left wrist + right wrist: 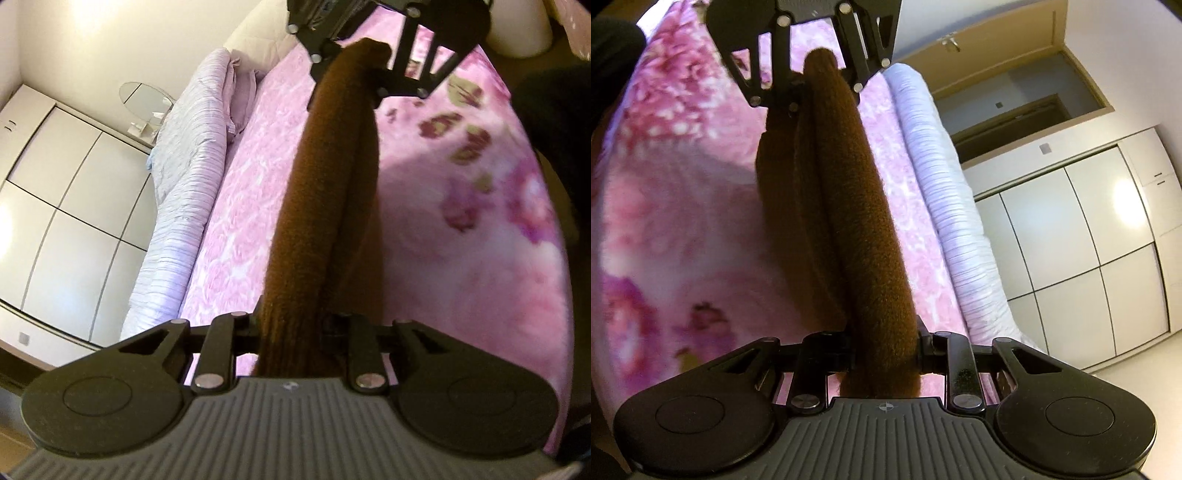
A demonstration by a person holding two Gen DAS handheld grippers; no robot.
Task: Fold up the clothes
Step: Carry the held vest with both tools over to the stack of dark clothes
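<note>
I am holding a brown fleecy garment (325,206) stretched in the air between my two tongs, above the bed with the pink flowered blanket (472,229). Going from the left: my left gripper (295,332) is clenching one end of the cloth, which runs out from between its fingers. At the far end my right gripper (354,62) is pinching the other end, and the right wrist view shows the same from the other side: the right gripper (882,347) clamped on the brown cloth, the left one (812,74) facing it.

The garment is hanging in several layers side by side, so I judge it is doubled lengthwise into a long narrow band. How it lies lower down I cannot see. I am judging the folding as partway: the band is not lying on the blanket as a finished bundle, and it would need folding across and laying down.

As for containers, a white wardrobe (62,192) is standing beyond the rolled lilac quilt (188,199), its doors closed, so its contents are hidden. I am seeing no basket or box.
</note>
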